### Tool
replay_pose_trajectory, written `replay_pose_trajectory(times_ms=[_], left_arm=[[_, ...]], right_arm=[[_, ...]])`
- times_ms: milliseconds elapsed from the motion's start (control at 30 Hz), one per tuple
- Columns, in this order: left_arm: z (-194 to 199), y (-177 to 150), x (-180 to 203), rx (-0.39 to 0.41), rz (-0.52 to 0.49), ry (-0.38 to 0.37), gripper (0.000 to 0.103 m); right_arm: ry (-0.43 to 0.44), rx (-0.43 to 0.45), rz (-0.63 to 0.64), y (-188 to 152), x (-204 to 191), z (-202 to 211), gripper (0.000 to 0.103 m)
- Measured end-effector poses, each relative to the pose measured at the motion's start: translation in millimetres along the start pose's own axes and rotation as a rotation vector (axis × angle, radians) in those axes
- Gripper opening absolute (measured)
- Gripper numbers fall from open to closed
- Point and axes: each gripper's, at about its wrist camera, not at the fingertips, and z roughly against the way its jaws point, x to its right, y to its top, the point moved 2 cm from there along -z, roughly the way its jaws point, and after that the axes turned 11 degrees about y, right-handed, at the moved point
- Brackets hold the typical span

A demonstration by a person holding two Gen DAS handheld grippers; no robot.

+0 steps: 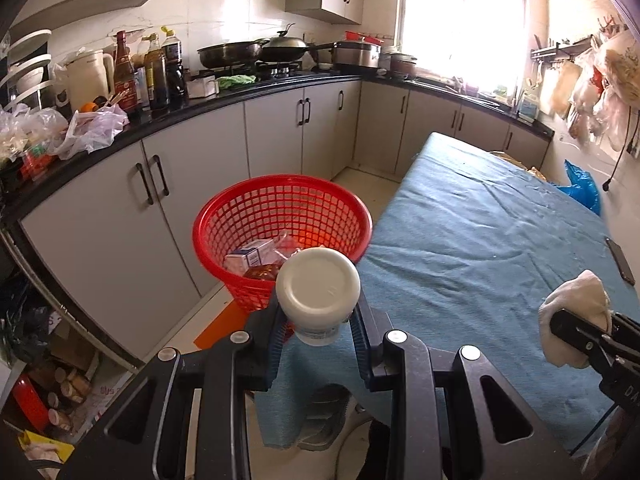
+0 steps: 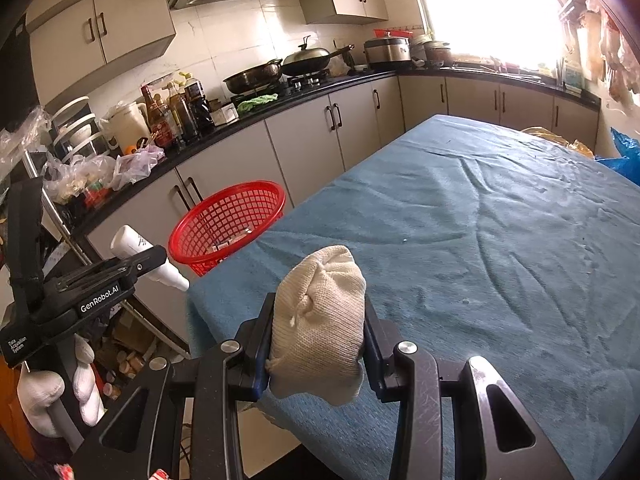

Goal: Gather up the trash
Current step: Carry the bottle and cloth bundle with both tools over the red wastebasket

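Bottle [image 1: 318, 292] clamped in left gripper [image 1: 320, 344] beside basket [image 1: 224, 216] rim; right gripper [image 2: 318, 356] pinches cloth [image 2: 320, 320]

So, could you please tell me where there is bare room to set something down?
The blue cloth-covered table is bare from its near corner to the window end, apart from a dark flat object at its right edge. The black counter left of the stove is crowded with bottles and plastic bags.

Grey cabinets [image 1: 276, 128] under a black worktop [image 1: 224, 96], white tiled wall [image 1: 224, 4]; beyond, a bright window [image 1: 460, 20].
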Motion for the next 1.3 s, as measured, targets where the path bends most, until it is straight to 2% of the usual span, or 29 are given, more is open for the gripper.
replay_pose_trajectory(times_ms=[600,867,1300], left_arm=[[-1.3,22.9,-43.8,-0.008,0.083,0.074,0.029],[-20.1,30.1,-63.8,-0.035,0.105,0.128,0.029],[-41.9,43.3,-81.9,-0.049,0.097,0.157,0.029]], right_arm=[[0.071,-0.036,0.072,39.2,-36.0,-28.9,0.041],[0.096,-0.068,0.087,49.7,-45.3,-52.4,0.041],[0.139,-0.12,0.084,62.2,-53.1,-94.2,0.041]])
